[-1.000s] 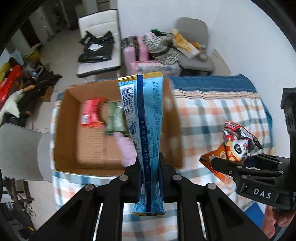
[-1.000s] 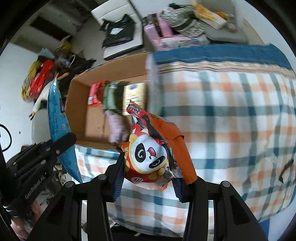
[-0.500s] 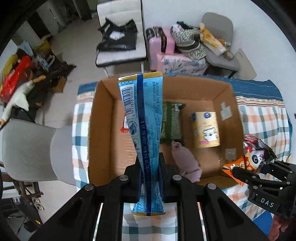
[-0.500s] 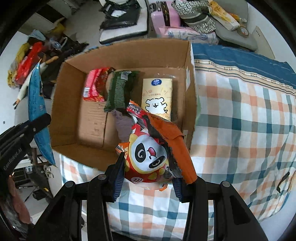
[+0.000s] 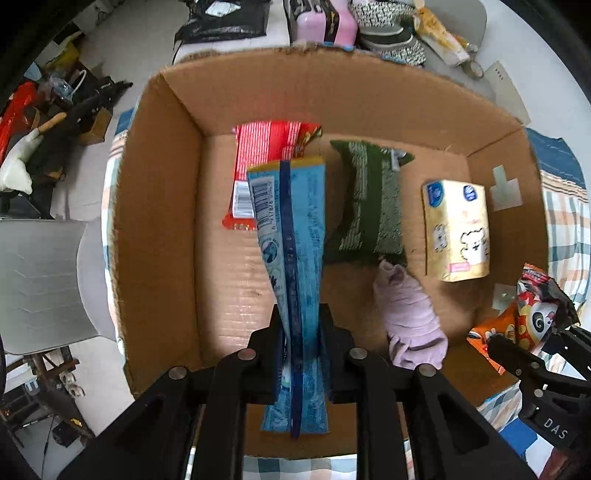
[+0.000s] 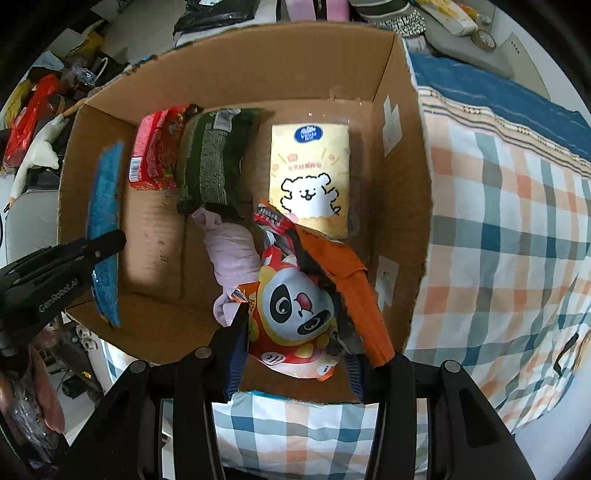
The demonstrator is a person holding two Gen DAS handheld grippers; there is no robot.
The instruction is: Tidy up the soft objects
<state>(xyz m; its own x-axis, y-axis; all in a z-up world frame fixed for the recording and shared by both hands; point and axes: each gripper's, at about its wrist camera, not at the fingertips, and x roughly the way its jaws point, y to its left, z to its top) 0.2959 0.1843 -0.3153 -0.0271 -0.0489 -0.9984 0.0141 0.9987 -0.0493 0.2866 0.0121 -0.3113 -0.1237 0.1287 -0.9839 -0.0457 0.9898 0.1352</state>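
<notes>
An open cardboard box [image 5: 159,221] fills both views from above. My left gripper [image 5: 301,321] points down into its left half, pads pressing a long blue snack packet [image 5: 291,229]; its jaws are opening. My right gripper [image 6: 297,343] is shut on a red and orange panda snack bag [image 6: 295,306] over the box's near right part. On the box floor lie a red packet [image 5: 266,147], a green packet [image 5: 369,203], a yellow tissue pack [image 5: 456,229] and a rolled pink cloth [image 5: 410,317].
The box [image 6: 402,166] rests on a bed with a plaid blanket [image 6: 498,221] stretching to the right. A grey chair [image 5: 37,280] stands left of the bed. Bags, a pink suitcase [image 5: 325,18] and other clutter lie beyond the box's far wall.
Both grippers have come down and moved over the box, each with its packet still between the fingers. The box now fills the views, and the panda bag is above its inside.
</notes>
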